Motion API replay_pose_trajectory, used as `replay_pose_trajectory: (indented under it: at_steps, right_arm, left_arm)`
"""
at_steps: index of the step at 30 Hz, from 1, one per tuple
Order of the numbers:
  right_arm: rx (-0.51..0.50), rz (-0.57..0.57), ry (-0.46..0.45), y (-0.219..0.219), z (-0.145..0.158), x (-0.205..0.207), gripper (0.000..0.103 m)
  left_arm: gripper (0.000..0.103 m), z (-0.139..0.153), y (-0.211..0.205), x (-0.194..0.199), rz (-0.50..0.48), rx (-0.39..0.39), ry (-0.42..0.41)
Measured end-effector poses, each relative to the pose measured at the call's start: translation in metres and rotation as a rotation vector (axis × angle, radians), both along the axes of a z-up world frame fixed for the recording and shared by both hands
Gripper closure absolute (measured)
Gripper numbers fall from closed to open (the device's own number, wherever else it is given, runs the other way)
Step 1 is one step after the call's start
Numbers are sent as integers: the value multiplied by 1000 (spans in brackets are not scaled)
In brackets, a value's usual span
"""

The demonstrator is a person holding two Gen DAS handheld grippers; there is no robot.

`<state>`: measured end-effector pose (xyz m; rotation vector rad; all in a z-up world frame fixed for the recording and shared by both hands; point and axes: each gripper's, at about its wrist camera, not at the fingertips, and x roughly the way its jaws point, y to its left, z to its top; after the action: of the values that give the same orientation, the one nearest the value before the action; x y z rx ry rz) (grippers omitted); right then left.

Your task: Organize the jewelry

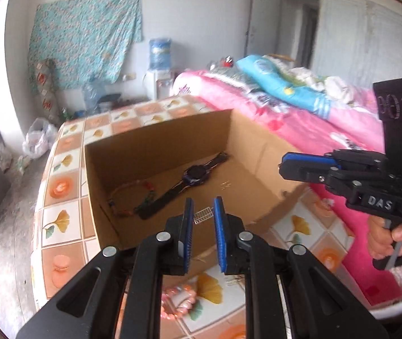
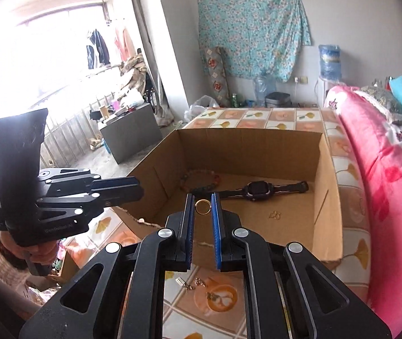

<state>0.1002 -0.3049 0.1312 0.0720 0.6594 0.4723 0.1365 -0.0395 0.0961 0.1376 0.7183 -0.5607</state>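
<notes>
An open cardboard box [image 1: 158, 144] [image 2: 325, 186] stands on the tiled table. Inside lie a black watch [image 1: 193, 173] [image 2: 257, 190], a beaded bracelet [image 1: 128, 195] [image 2: 201, 176] and a small gold piece [image 2: 275, 215]. My left gripper [image 1: 203, 214] is shut on a small silver comb-like clip [image 1: 204, 215], held over the box's near edge. My right gripper [image 2: 203, 206] is shut on a gold ring [image 2: 202, 206], held over the box's near edge. Each gripper shows in the other's view, the right one [image 1: 285, 166] and the left one [image 2: 137, 188].
A pink beaded bracelet [image 1: 176, 301] lies on the table [image 1: 59, 186] below my left gripper. Several small gold pieces [image 2: 198, 284] lie on the table below my right gripper. A pink bed [image 2: 384, 183] runs along the right side.
</notes>
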Motion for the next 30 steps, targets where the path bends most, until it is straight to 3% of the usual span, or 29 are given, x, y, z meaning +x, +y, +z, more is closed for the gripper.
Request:
replay_pose_trajectory:
  at_steps: [7,13,16,19,30]
  right_arm:
    - [-59,-46,158,31,-24,54,93]
    - [-41,-104,231,29,-41,64,90]
    - [-33,-116,223,26,-39,61,85]
    - [-24,-125,208,24,-35,57,83]
    - [-3,-148,159,21,-20,47,76]
  left_arm:
    - [89,-36,-4,54,81,104,107]
    - [88,-44,-2,66,133,140,115]
    - [83,-41,-3,65,138,146,98]
    - [71,-38,-4,64,148,146,76]
    - [66,-16,1,45,148,111,5]
